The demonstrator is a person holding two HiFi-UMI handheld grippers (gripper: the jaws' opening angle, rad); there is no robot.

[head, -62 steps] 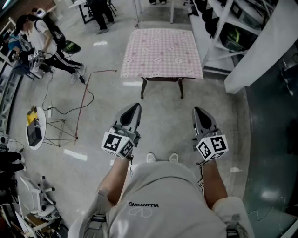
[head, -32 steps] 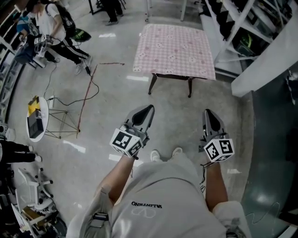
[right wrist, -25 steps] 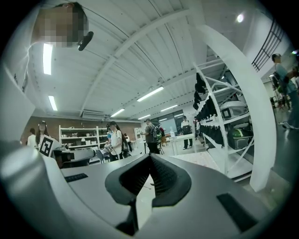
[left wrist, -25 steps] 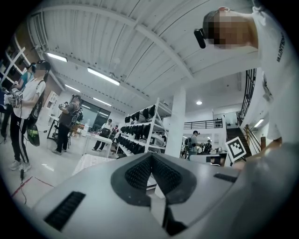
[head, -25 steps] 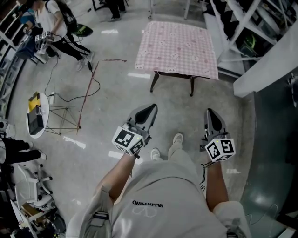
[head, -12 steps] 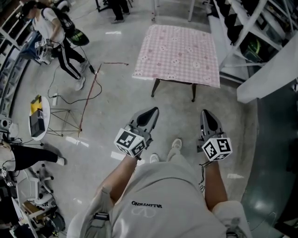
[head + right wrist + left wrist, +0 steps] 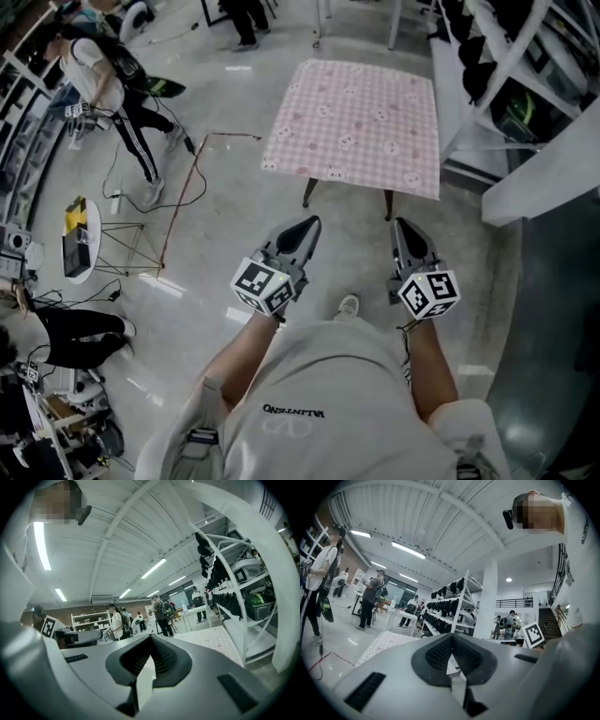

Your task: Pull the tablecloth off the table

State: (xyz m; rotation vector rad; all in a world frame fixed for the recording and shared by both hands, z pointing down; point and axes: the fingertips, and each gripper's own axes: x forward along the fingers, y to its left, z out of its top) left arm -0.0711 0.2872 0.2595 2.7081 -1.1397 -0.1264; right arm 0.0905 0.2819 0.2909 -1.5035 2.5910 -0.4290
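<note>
Pink checked tablecloth (image 7: 356,122) lies untouched, far ahead: we judge approach step. Both left gripper (image 7: 302,229) and right gripper (image 7: 404,229) pressed together, empty; next they must spread.

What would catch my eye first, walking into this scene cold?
The pink checked tablecloth stands out most, spread over a small dark-legged table straight ahead. Nearer the person, the left gripper and the right gripper point toward it, both with jaws shut and nothing in them. At the upper left, a red cable trails across the floor.
</note>
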